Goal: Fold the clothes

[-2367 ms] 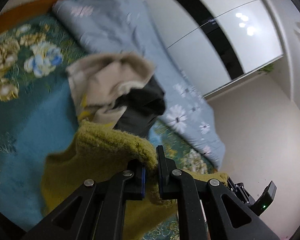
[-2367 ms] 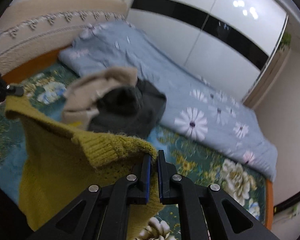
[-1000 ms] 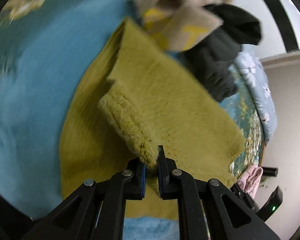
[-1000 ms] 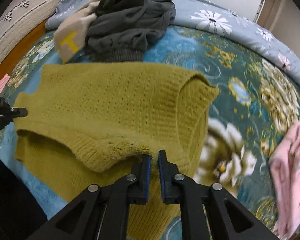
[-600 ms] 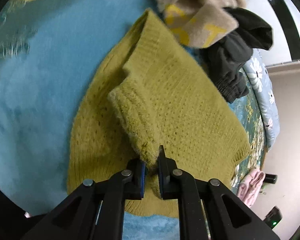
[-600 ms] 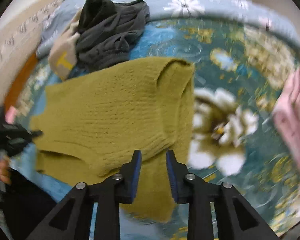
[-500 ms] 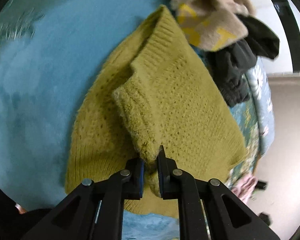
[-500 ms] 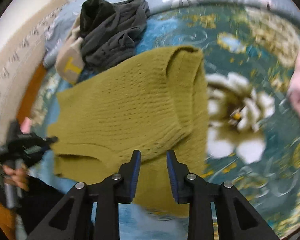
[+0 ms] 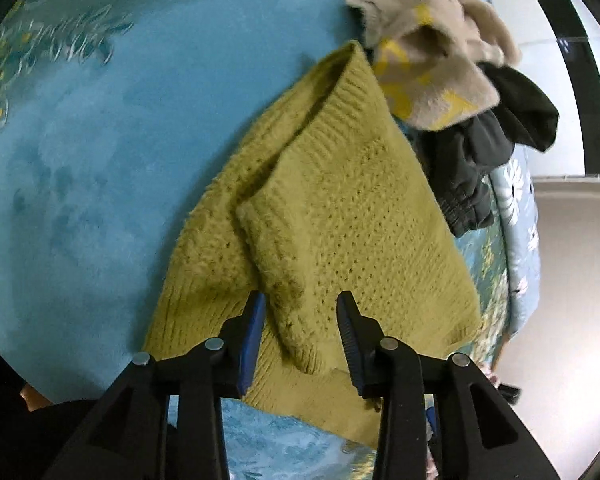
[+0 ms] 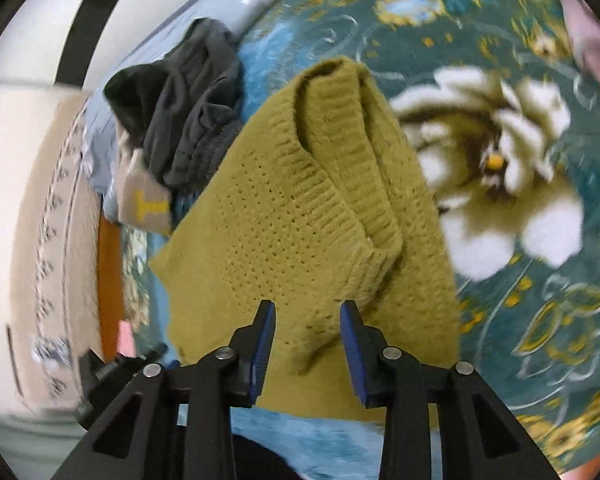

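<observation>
An olive-green knitted sweater (image 9: pixel 340 216) lies spread on the teal floral bedspread (image 9: pixel 80 160), with one ribbed edge folded over its body. My left gripper (image 9: pixel 300 304) is open, its jaws apart on either side of the folded edge, holding nothing. In the right wrist view the same sweater (image 10: pixel 300 220) shows with a ribbed edge folded over on its right side. My right gripper (image 10: pixel 308 316) is open just above the sweater's near part, empty.
A pile of beige-and-yellow (image 9: pixel 424 40) and dark grey clothes (image 9: pixel 480 160) sits at the sweater's far side, also in the right wrist view (image 10: pixel 192 108). A pink garment (image 10: pixel 592 40) lies at the right edge. A blue flowered quilt (image 9: pixel 520 200) and the headboard (image 10: pixel 40 240) border the bed.
Both grippers carried the sweater down onto the bed and folded it over. The right gripper opened first, then the left let go of the folded edge.
</observation>
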`<state>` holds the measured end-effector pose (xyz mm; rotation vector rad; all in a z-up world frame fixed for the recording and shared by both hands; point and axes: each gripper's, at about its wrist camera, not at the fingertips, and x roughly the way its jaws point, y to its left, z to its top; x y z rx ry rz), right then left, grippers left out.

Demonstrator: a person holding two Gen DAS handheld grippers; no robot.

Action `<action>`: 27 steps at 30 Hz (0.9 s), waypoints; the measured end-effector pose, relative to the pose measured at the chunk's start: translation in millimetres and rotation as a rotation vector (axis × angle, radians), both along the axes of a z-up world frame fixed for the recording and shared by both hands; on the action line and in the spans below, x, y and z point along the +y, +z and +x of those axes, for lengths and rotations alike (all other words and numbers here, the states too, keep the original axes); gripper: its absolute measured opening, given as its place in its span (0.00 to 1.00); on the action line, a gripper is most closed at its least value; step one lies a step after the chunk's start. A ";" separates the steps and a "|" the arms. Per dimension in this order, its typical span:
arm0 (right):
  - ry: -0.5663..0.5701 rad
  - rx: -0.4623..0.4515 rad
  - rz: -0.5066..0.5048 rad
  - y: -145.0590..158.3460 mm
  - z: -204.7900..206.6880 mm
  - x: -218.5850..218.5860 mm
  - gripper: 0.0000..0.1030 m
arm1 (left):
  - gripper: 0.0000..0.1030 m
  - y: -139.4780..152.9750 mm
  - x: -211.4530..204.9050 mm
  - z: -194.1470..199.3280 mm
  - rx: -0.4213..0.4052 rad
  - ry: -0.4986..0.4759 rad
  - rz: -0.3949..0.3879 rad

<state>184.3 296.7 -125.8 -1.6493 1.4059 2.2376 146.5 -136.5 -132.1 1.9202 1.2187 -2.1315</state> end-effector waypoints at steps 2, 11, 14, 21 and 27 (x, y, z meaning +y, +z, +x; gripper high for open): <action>-0.021 -0.026 -0.014 -5.7 -2.8 -0.9 0.37 | 0.37 1.2 3.2 -0.8 -0.004 -0.008 -0.019; -0.105 -0.157 -0.022 -29.3 -20.2 -8.8 0.37 | 0.37 -11.1 -6.7 -0.3 -0.050 0.053 0.040; -0.135 -0.194 -0.011 -34.0 -24.7 -10.6 0.33 | 0.37 -9.3 -2.6 0.9 -0.053 0.047 0.034; -0.166 -0.199 -0.009 -31.0 -32.3 -14.6 0.10 | 0.37 -11.8 -9.3 6.3 -0.053 0.058 0.050; -0.084 0.104 -0.025 22.8 -10.6 -10.9 0.09 | 0.38 -11.1 -14.6 8.7 -0.034 0.066 0.066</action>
